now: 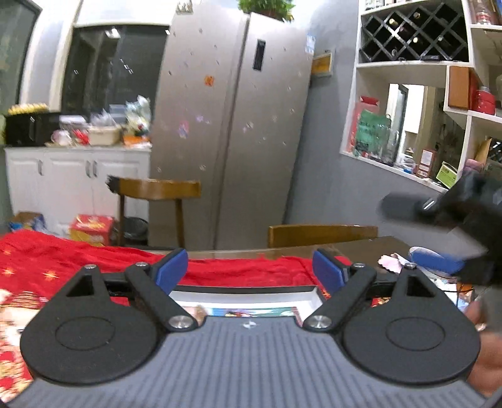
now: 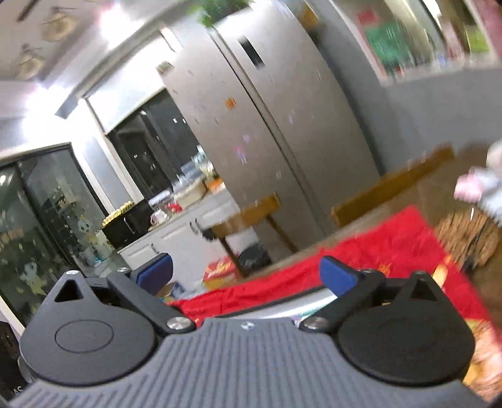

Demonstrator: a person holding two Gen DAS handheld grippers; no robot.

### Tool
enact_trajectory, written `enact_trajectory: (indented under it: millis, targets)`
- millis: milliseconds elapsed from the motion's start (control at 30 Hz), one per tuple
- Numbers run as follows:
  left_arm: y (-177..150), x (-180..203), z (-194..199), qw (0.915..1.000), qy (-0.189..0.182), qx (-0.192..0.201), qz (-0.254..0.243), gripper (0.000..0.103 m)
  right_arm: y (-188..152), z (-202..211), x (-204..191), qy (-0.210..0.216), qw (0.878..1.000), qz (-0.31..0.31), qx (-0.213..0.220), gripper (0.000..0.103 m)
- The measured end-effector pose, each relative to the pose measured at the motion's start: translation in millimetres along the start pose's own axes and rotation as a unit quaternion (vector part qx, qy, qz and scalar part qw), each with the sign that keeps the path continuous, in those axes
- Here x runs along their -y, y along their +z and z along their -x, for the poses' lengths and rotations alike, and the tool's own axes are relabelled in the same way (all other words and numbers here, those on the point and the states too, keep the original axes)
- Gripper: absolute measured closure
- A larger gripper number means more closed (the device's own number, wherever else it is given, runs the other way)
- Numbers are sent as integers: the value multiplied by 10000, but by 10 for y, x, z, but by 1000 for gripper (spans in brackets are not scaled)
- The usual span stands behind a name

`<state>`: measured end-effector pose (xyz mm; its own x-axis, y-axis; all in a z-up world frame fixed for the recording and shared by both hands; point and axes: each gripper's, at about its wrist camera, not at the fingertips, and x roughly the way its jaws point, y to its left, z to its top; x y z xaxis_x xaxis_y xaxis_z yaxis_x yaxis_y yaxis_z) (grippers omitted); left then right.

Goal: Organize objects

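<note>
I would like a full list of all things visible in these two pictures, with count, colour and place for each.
silver two-door metal fridge: one, silver, centre background
red patterned cloth: one, red, on the table
dark wooden table: one, brown, under the cloth
wooden chairs: two, brown, behind the table
white low cabinet: one, white, left of the fridge
white wall shelf with wine rack: one, white, upper right
green potted plant: one, green, on top of the fridge
red cardboard box: one, red, on the floor
left gripper: blue fingers open, nothing between
right gripper: blue fingers open, nothing between
</note>
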<state>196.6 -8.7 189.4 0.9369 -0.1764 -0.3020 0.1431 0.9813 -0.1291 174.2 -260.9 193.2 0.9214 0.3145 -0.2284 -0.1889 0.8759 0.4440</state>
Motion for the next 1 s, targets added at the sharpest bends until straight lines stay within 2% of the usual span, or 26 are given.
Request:
enact_trajectory:
  millis: [133, 267, 400, 533, 700, 833, 900, 1000]
  targets:
    - [-93, 3, 510, 9981, 441, 352, -243, 13, -35, 406, -178, -36, 9982, 253, 547, 0]
    - [-195, 27, 1059, 9938, 661, 751, -477, 12, -189, 705, -276, -43, 9937, 514, 993, 0]
    - [-326, 67, 1500, 9884, 872, 1082, -606, 11, -348, 830, -295, -121, 9907, 708, 1152, 0]
    - [-489, 105, 1802, 9855, 964, 1223, -673, 11, -523, 896, -257, -242, 9896, 861, 1124, 0]
    - [-801, 74, 1868, 9845, 1080, 1259, -568, 11, -803, 865, -187, -354, 9904, 1005, 885, 0]
    - [-1168, -47, 1690, 9775, 1596, 1337, -334, 11, -1071, 687, -91, -510, 9895, 1106, 775, 0]
    - [-1354, -120, 1550, 9751, 1857, 1193, -226, 11, -1197, 548, -52, -647, 9892, 1144, 653, 0]
    - [-1554, -234, 1357, 9821, 1735, 729, -2, 11, -1383, 341, 9, -910, 9855, 1400, 294, 0]
